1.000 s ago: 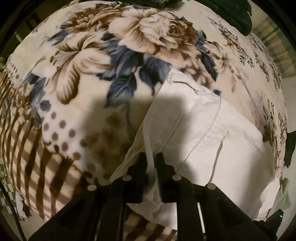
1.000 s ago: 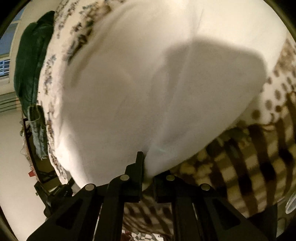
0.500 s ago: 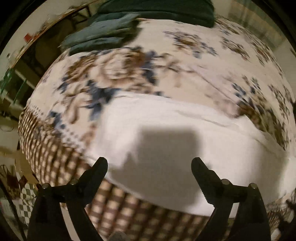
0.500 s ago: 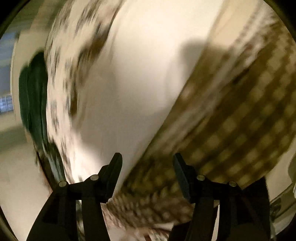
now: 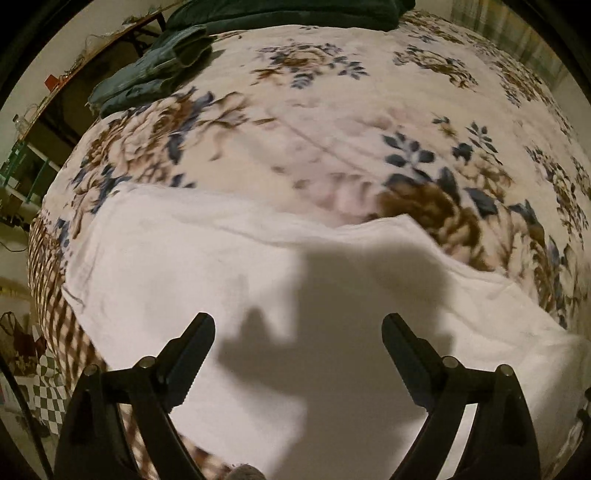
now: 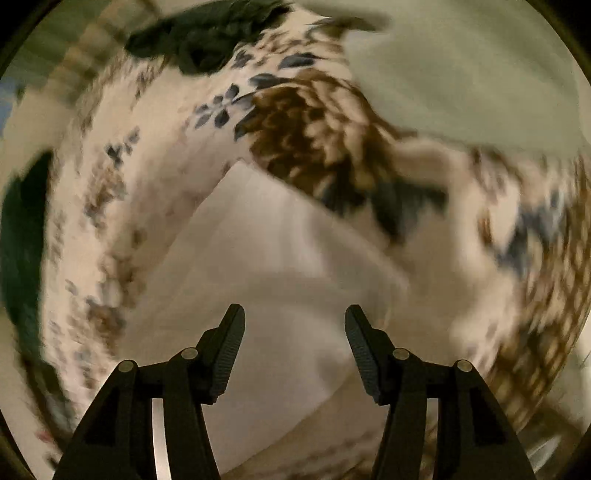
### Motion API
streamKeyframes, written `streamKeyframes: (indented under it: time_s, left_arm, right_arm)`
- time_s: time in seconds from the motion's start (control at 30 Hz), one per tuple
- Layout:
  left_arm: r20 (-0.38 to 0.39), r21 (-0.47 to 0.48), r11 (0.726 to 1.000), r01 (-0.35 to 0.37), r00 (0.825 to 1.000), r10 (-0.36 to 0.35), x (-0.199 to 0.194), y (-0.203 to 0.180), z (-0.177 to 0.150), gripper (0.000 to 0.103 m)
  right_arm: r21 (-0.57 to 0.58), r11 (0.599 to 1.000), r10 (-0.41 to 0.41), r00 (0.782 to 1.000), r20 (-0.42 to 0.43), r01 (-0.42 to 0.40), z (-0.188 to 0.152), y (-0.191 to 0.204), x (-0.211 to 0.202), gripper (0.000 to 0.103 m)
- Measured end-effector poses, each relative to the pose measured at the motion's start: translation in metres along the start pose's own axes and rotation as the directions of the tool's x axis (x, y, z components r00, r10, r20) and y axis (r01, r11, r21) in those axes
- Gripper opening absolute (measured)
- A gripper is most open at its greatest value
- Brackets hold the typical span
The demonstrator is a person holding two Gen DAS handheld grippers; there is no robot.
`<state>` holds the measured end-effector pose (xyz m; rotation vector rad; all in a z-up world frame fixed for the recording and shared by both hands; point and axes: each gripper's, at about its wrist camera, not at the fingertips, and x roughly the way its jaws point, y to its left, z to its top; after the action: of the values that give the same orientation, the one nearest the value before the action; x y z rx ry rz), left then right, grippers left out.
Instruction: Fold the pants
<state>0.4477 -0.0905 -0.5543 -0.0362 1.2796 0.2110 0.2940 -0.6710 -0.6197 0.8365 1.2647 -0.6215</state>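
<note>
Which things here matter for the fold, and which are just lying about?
Job:
white pants
left claw, open
right claw, open

Lying about:
floral blanket
blue-green folded garment
dark green cloth

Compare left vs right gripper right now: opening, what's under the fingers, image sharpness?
The left gripper is spread wider than the right gripper. The left wrist view is fairly sharp; the right wrist view is smeared by motion. The left casts a clear shadow on the white pants; under the right no such shadow shows. Shared: both are open, hold nothing, and point at the pants on the floral blanket.
</note>
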Motion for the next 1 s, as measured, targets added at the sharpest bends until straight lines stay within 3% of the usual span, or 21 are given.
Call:
streamKeyframes:
  time_s: [0.13, 0.17, 0.2, 0.23, 0.33, 0.4, 0.47, 0.53, 0.57, 0.67, 0.73, 0.77, 0.87, 0.9, 1.0]
  left_arm:
    - [-0.007, 0.009, 1.000, -0.008, 1.000, 0.009, 0.002, -0.030, -0.001, 0.092]
    - [-0.010, 0.013, 1.000, -0.012, 1.000, 0.012, 0.002, -0.035, -0.001, 0.092]
    - [-0.015, 0.014, 1.000, -0.010, 1.000, 0.011, 0.003, -0.038, -0.002, 0.092]
    - [-0.016, 0.015, 1.000, -0.005, 1.000, 0.005, 0.002, -0.042, -0.003, 0.092]
    - [-0.008, 0.033, 0.999, -0.013, 1.000, 0.014, 0.001, -0.048, -0.006, 0.092]
    - [-0.014, 0.043, 0.999, -0.020, 1.000, 0.021, 0.003, -0.051, -0.010, 0.092]
    - [-0.023, 0.046, 0.999, -0.025, 0.999, 0.026, 0.005, -0.054, -0.014, 0.092]
    - [-0.037, 0.042, 0.999, -0.021, 0.999, 0.023, 0.007, -0.054, -0.017, 0.092]
    - [-0.039, 0.039, 0.999, -0.017, 0.999, 0.019, 0.007, -0.054, -0.019, 0.092]
    - [-0.044, 0.041, 0.999, -0.011, 0.999, 0.013, 0.008, -0.056, -0.024, 0.092]
    - [-0.050, 0.045, 0.999, -0.008, 0.999, 0.010, 0.009, -0.059, -0.028, 0.092]
    - [-0.054, 0.049, 0.999, -0.008, 0.998, 0.011, 0.009, -0.060, -0.030, 0.092]
    - [-0.058, 0.047, 0.999, 0.004, 0.998, -0.001, 0.007, -0.062, -0.032, 0.092]
    - [-0.056, 0.048, 0.999, 0.007, 0.998, -0.004, 0.005, -0.062, -0.033, 0.092]
    - [-0.052, 0.061, 0.998, 0.011, 0.999, -0.008, 0.003, -0.064, -0.034, 0.092]
  right_arm:
    - [0.017, 1.000, -0.017, 0.999, -0.050, 0.018, 0.017, -0.009, 0.016, 0.057]
    - [0.012, 1.000, -0.027, 0.998, -0.050, 0.028, 0.018, -0.011, 0.015, 0.052]
    - [0.001, 0.998, -0.064, 0.997, -0.047, 0.065, 0.018, -0.013, 0.013, 0.037]
    - [0.007, 0.997, -0.073, 0.997, -0.038, 0.073, 0.017, -0.017, 0.009, 0.031]
    - [0.066, 0.997, -0.032, 0.999, -0.031, 0.034, 0.014, -0.039, 0.001, 0.033]
    - [0.123, 0.991, 0.052, 0.996, -0.067, -0.044, 0.013, -0.054, 0.008, 0.037]
    - [0.144, 0.986, 0.086, 0.995, -0.052, -0.078, 0.008, -0.064, 0.008, 0.036]
    - [0.140, 0.988, 0.065, 0.997, -0.040, -0.059, 0.010, -0.069, 0.003, 0.021]
    - [0.140, 0.989, 0.052, 0.998, -0.037, -0.046, 0.009, -0.073, 0.000, 0.019]
    - [0.209, 0.976, 0.071, 0.997, -0.041, -0.061, 0.003, -0.092, -0.006, 0.022]
    - [0.261, 0.960, 0.123, 0.991, -0.059, -0.104, 0.002, -0.102, -0.001, 0.033]
    - [0.271, 0.956, 0.133, 0.989, -0.062, -0.112, 0.001, -0.105, 0.002, 0.033]
    - [0.261, 0.965, 0.047, 0.995, -0.091, -0.022, -0.005, -0.101, 0.005, 0.040]
    - [0.276, 0.961, 0.056, 0.996, -0.073, -0.033, -0.007, -0.105, 0.001, 0.046]
    - [0.279, 0.955, 0.127, 0.989, -0.074, -0.102, -0.014, -0.110, 0.003, 0.046]
